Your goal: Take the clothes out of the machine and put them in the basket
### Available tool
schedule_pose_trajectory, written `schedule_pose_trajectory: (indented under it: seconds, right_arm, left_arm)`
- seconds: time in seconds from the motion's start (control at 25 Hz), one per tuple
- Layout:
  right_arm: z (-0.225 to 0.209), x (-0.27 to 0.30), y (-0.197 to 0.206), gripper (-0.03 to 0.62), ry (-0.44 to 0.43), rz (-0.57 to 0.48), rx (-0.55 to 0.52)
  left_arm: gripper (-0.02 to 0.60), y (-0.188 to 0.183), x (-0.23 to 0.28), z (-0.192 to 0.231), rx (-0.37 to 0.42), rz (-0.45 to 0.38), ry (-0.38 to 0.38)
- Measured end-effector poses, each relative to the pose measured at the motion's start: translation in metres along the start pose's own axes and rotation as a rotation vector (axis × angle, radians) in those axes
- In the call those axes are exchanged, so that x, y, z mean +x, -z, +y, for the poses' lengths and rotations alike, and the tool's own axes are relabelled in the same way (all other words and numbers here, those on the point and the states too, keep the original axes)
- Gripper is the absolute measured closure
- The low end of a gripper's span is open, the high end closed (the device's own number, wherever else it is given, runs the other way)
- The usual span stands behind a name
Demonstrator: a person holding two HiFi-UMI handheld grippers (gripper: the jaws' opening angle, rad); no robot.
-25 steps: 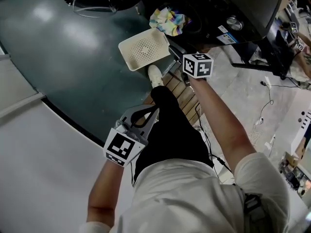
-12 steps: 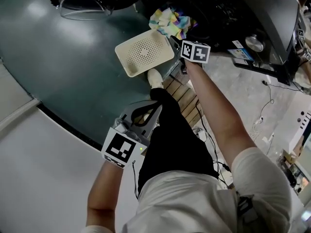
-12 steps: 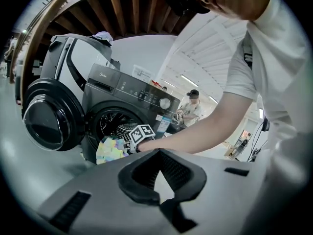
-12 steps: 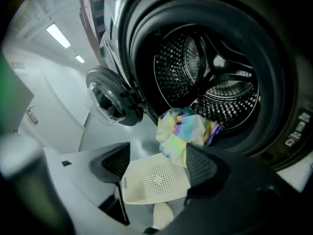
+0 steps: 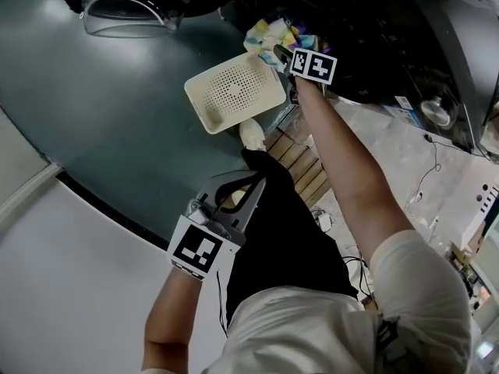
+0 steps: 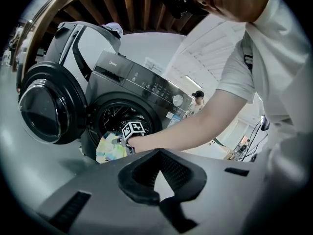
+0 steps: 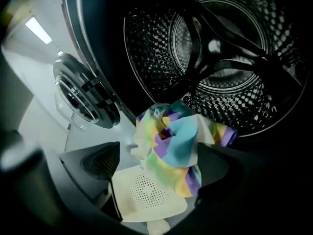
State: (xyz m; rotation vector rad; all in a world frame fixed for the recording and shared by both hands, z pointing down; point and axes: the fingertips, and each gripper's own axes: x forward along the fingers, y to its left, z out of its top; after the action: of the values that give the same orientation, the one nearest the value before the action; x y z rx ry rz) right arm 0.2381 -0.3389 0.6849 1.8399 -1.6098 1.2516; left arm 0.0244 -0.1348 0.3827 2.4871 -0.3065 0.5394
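One colourful cloth [image 7: 178, 146], one cream basket [image 5: 234, 92]

The drum [image 7: 220, 58] offered free depth behind its open mouth, where only the multicoloured cloth [image 7: 178, 146], bunched on the lower rim, stood in the way. The door [image 5: 129, 6] was swung wide to the left, off the approach, and the floor [image 5: 109, 123] on that side lay open. Below the mouth the open-topped basket [image 5: 234, 92] gave free room inside, bounded by the person's shoe [image 5: 251, 135] just beside its near edge and the right forearm [image 5: 335, 158] passing beside it.
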Motion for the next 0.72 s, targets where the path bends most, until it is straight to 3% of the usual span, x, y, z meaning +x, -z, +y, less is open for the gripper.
schedule_pose_trajectory:
  seconds: [0.32, 0.72]
  right_arm:
    - [-0.015, 0.059, -0.012, 0.066, 0.087, 0.024, 0.043]
    - [-0.032, 0.107, -0.01, 0.068, 0.218, 0.089, -0.05]
  left_arm:
    - [0.584, 0.008, 0.012, 0.025, -0.031, 0.016, -0.004]
    - [0.584, 0.024, 0.021, 0.053, -0.094, 0.011, -0.016]
